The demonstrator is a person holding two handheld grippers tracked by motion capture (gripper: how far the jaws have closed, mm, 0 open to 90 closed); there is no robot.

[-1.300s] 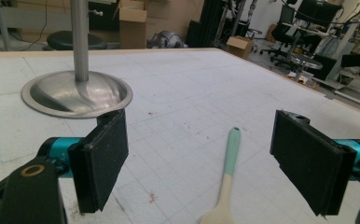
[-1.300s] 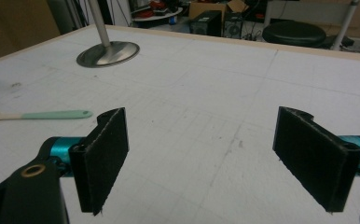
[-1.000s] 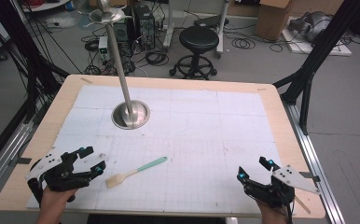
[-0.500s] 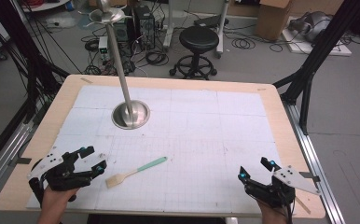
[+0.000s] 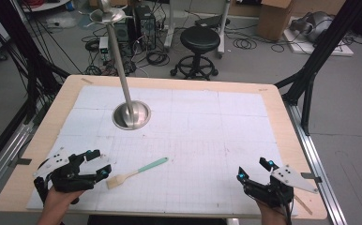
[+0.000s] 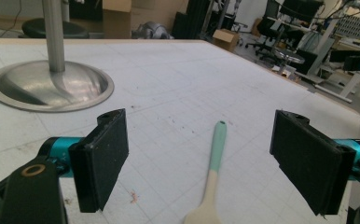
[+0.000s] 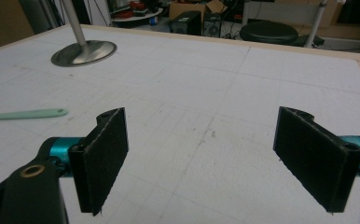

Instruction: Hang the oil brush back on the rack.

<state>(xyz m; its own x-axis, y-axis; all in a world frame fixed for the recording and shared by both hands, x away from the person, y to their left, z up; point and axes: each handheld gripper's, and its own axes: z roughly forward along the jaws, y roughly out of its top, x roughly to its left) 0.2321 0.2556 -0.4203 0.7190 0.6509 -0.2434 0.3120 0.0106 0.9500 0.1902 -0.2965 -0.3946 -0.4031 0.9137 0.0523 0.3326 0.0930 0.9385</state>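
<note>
Nothing moved since before, your left gripper (image 5: 95, 164) jaws wide apart just left of brush (image 5: 137, 172), your right gripper (image 5: 254, 169) likewise gaping, near right.

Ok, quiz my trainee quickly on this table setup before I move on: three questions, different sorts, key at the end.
1. True or false: the left gripper is shut on the brush.
2. Which end of the brush lies nearer the left gripper? A) mint-green handle B) pale bristle end
3. Fill in: the metal stand sits on the ____ half of the mat, as the high view shows it.

Key: 1 false, both it and the right gripper are open. 2 B. 3 left.
</note>
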